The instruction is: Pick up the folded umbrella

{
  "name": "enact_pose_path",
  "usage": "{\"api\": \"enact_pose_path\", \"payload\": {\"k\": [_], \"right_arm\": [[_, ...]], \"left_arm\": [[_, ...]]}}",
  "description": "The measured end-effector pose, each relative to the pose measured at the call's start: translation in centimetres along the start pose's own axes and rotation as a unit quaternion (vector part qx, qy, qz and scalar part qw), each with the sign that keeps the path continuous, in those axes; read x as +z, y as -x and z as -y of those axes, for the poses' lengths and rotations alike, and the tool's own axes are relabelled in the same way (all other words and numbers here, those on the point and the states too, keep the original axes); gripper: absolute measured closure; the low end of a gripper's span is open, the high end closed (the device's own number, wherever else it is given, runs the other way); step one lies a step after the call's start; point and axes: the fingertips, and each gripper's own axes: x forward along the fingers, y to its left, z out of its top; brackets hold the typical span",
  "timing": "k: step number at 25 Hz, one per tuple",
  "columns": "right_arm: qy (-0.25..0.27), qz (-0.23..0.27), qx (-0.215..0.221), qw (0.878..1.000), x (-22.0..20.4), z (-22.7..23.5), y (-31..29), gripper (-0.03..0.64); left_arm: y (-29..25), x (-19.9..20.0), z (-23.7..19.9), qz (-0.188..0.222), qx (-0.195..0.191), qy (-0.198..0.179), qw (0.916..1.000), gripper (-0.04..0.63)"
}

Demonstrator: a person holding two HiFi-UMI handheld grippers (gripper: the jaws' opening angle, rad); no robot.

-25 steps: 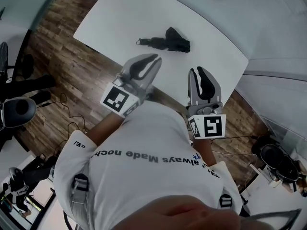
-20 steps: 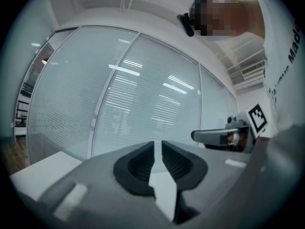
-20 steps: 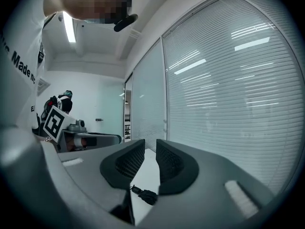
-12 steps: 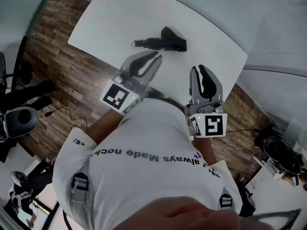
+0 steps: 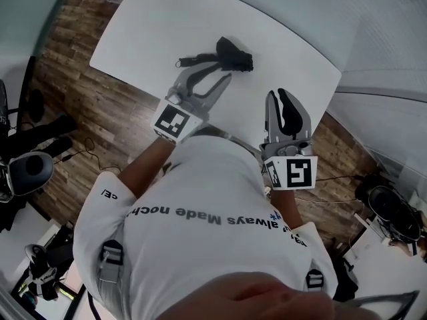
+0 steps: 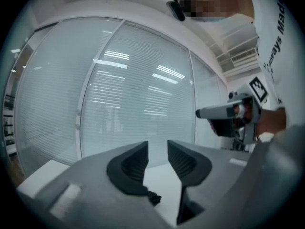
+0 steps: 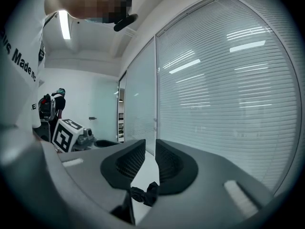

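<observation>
The folded black umbrella (image 5: 225,55) lies on the white table (image 5: 153,19), its strap end pointing left. My left gripper (image 5: 215,73) is just short of it, over the table's near side. Its jaws are opening, with nothing between them. In the left gripper view the left gripper (image 6: 157,149) shows a clear gap, and a bit of the umbrella (image 6: 153,198) peeks out below the pads. My right gripper (image 5: 280,93) hangs back at the right near the table's edge, its jaws drawn together and empty. The right gripper (image 7: 150,149) shows only a thin slit, with the umbrella (image 7: 145,193) beyond.
The table's near edge runs under both grippers, with wooden floor (image 5: 87,105) below. An office chair (image 5: 27,169) stands at the left and dark gear (image 5: 390,219) at the right. Glass walls with blinds (image 7: 228,94) lie beyond the table. A person (image 7: 55,104) stands far off.
My left gripper has moved forward and down toward the umbrella, and its jaws have gone from shut to parted. The right gripper has edged forward a little.
</observation>
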Motion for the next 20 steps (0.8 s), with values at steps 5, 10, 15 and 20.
{"api": "enact_pose_path", "payload": {"k": [5, 10, 15, 20], "right_arm": [[-0.002, -0.001, -0.005, 1.000, 0.0, 0.5, 0.2, 0.551], [-0.003, -0.003, -0.008, 1.000, 0.2, 1.1, 0.0, 0.551], [-0.004, -0.007, -0.014, 1.000, -0.2, 2.1, 0.4, 0.551], [-0.004, -0.008, -0.018, 1.000, -0.6, 2.4, 0.8, 0.551]], "left_arm": [[-2.9, -5.5, -1.0, -0.069, -0.005, -0.051, 0.9963, 0.451], [-6.3, -12.0, -1.7, -0.149, -0.029, -0.105, 0.9829, 0.425], [-9.0, -18.3, -1.6, -0.205, -0.060, -0.142, 0.9665, 0.416], [-10.9, -24.7, -2.1, -0.272, -0.082, -0.172, 0.9434, 0.391]]}}
